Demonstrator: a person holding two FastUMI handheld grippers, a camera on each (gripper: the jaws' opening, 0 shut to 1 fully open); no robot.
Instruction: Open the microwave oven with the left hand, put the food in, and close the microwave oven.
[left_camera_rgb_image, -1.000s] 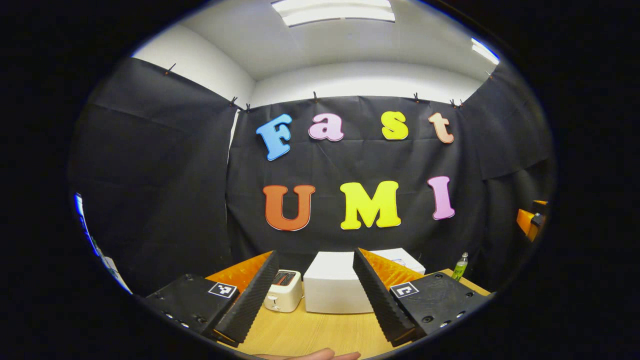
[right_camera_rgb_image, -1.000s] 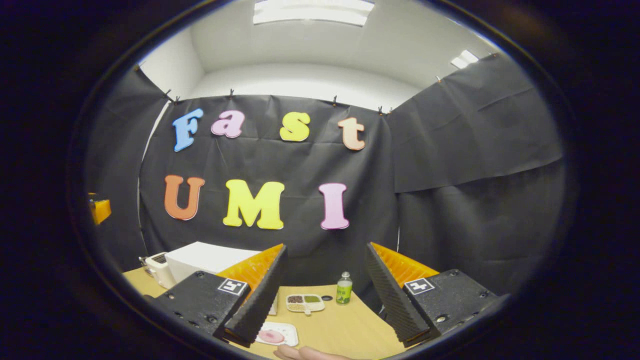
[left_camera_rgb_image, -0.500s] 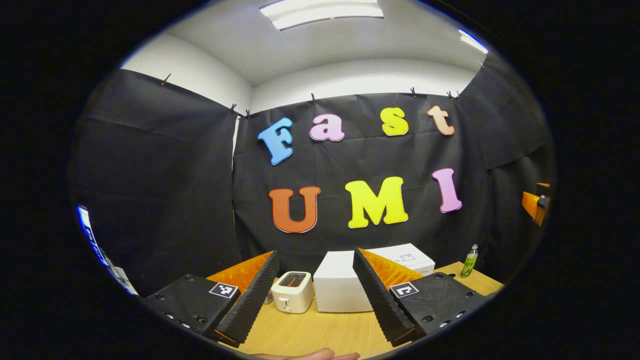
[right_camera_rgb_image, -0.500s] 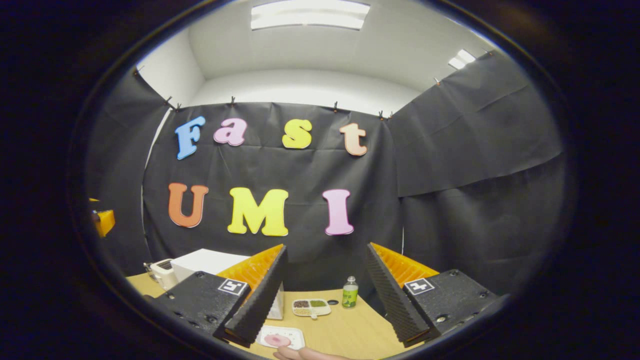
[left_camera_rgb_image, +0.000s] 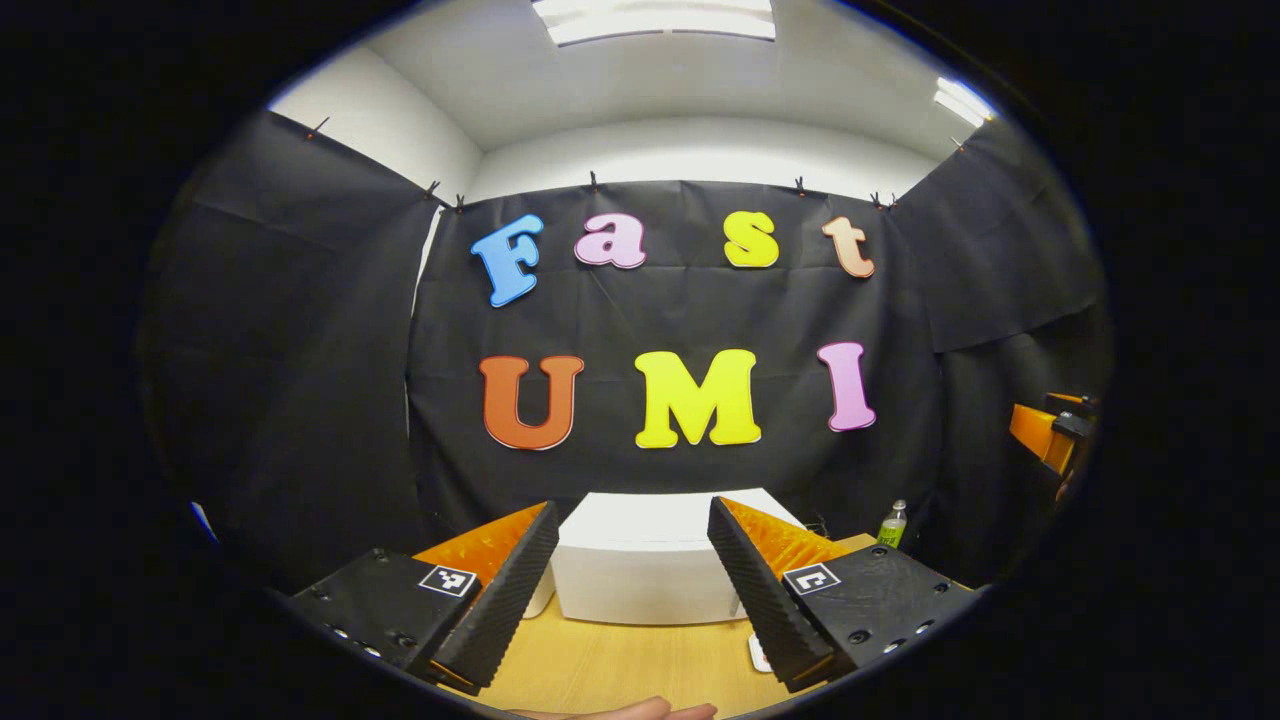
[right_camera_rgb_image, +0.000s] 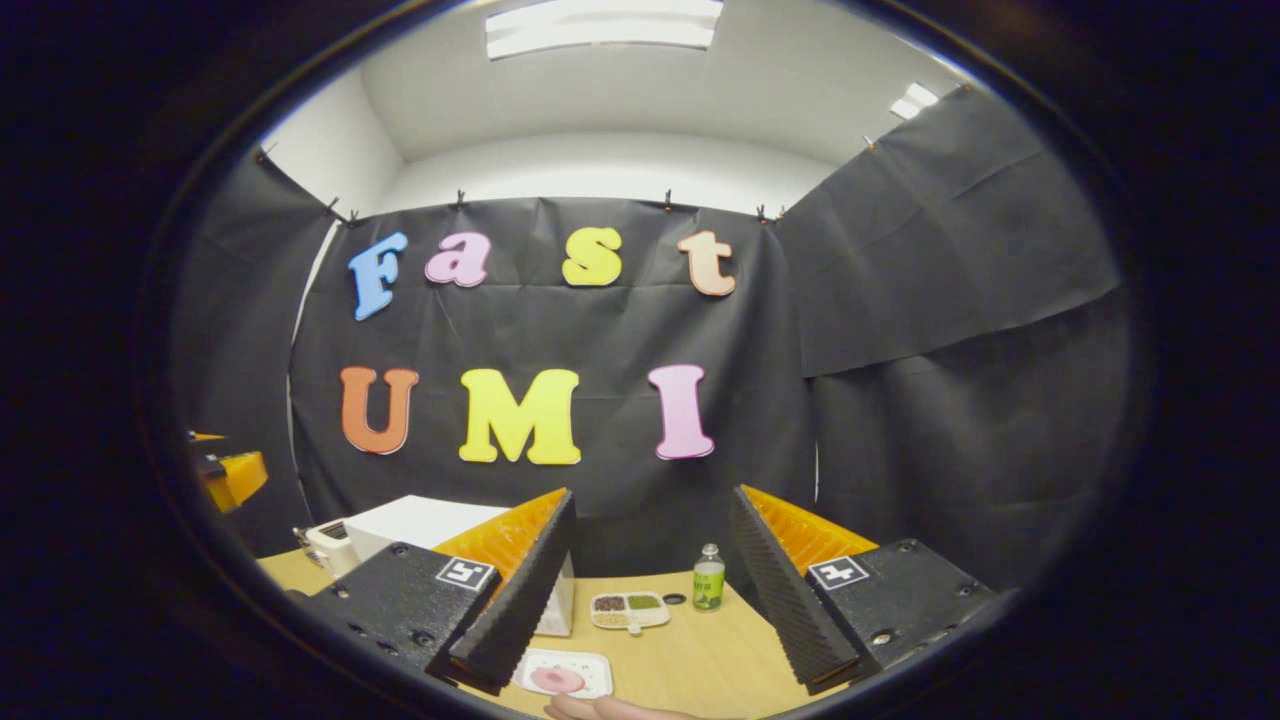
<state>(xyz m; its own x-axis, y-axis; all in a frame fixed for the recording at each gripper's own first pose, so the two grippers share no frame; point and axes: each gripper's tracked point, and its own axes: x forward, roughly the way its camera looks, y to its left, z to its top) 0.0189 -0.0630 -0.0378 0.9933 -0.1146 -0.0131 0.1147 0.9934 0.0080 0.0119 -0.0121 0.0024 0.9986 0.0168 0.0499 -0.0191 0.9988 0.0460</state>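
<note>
Approach to microwave, door not yet opened
My left gripper (left_camera_rgb_image: 630, 590) jaws apart, empty, facing microwave (left_camera_rgb_image: 650, 575); right gripper (right_camera_rgb_image: 650, 590) apart above food plate (right_camera_rgb_image: 560, 675); I should find the door edge squarely.

toaster (left_camera_rgb_image: 541, 604) mostly hidden, tray's food (right_camera_rgb_image: 627, 606) indistinct

I'm in a staged recording booth, not a real kitchen: black cloth walls (right_camera_rgb_image: 950, 300) clipped up under a white ceiling with panel lights (right_camera_rgb_image: 600, 25), and a wooden table (left_camera_rgb_image: 620, 665) set with a white microwave (left_camera_rgb_image: 645, 570), toaster (right_camera_rgb_image: 325, 545), bottle (right_camera_rgb_image: 708, 578).
</note>
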